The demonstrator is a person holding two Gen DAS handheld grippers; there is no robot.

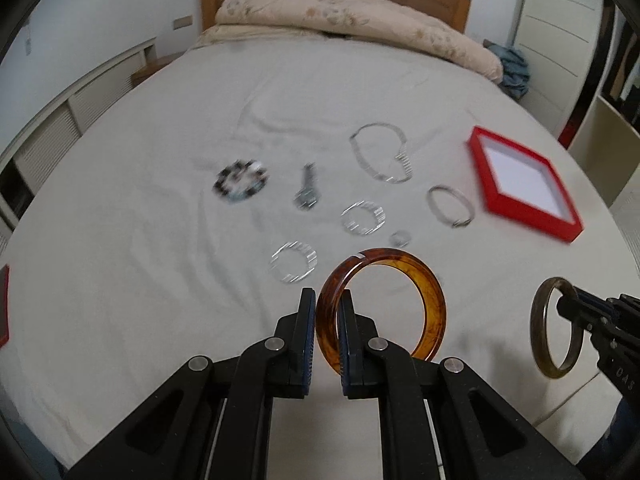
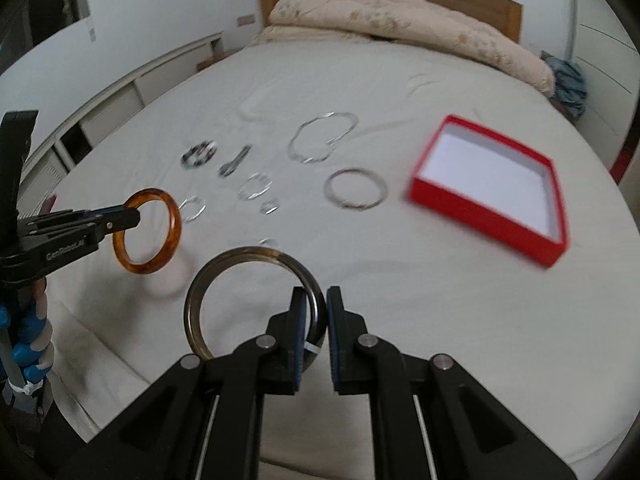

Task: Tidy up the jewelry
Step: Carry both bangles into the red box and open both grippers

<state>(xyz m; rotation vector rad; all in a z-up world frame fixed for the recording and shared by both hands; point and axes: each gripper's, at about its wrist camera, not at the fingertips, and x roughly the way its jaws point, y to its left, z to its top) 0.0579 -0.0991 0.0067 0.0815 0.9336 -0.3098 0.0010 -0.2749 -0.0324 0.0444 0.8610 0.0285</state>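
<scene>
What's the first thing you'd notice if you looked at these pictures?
Two bangles are held up above the white bed sheet: the left gripper pinches a shiny amber bangle, and the right gripper pinches a dark olive bangle. Next, the bright red box, open with a white inside, sits on the sheet to the right. Silver bracelets and a necklace lie scattered in the middle of the sheet.

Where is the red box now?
The red box lies open on the bed, at the right in both views, beside the silver bangle.
</scene>
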